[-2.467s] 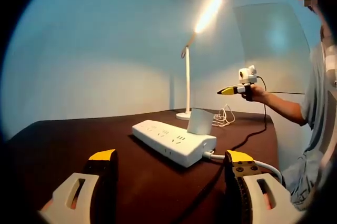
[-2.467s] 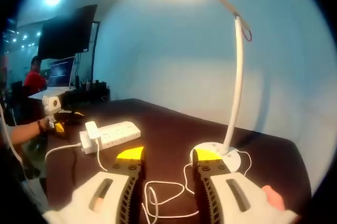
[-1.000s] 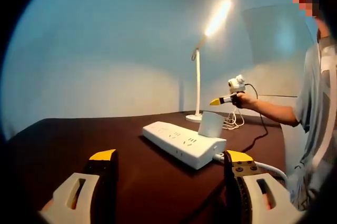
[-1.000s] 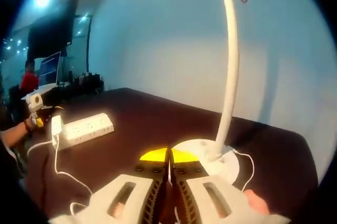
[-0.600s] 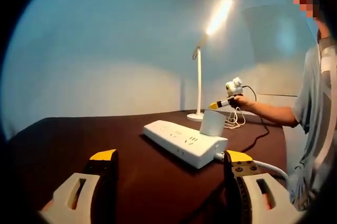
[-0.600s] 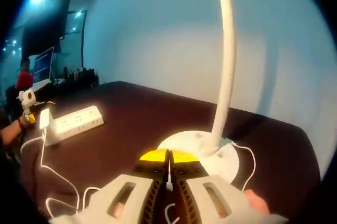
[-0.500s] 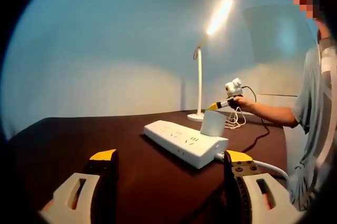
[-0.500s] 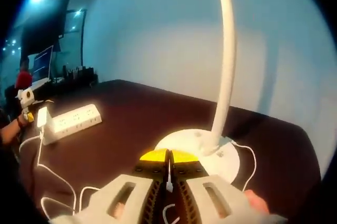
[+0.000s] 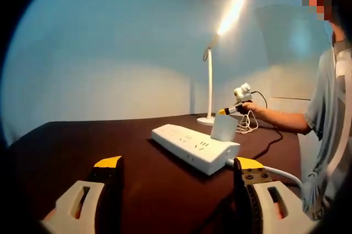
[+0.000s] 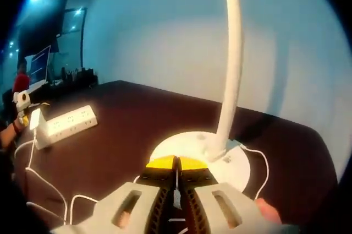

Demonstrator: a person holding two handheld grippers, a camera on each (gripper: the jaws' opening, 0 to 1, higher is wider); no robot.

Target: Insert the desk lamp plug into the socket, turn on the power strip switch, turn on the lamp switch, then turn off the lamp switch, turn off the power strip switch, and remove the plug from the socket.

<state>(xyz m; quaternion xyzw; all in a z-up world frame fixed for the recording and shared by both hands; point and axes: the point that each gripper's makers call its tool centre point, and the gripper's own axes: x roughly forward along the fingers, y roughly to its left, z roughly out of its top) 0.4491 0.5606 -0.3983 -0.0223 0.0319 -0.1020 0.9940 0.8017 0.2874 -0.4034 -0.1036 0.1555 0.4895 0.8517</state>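
The white desk lamp (image 9: 209, 82) stands at the far end of the dark table, its head (image 9: 231, 16) lit. Its white plug block (image 9: 223, 129) sits in the white power strip (image 9: 192, 147). My left gripper (image 9: 179, 163) hangs open near the table's front, short of the strip, with nothing between its jaws. My right gripper (image 10: 176, 163) is shut, its yellow tips just over the front edge of the round lamp base (image 10: 208, 151); the left gripper view shows the right gripper (image 9: 228, 111) beside the base. The lamp pole (image 10: 230, 63) rises right behind the tips.
A white cable (image 10: 259, 163) loops round the lamp base and runs back to the power strip (image 10: 65, 124). A black cord (image 9: 270, 141) trails off the table's right side. A person (image 9: 330, 129) stands at the right. Monitors and another person (image 10: 21, 82) are in the far room.
My right gripper has shut since 2.5 s ago and has moved in closer to the lamp base. The left gripper stays open and has hardly shifted. The lamp is still lit.
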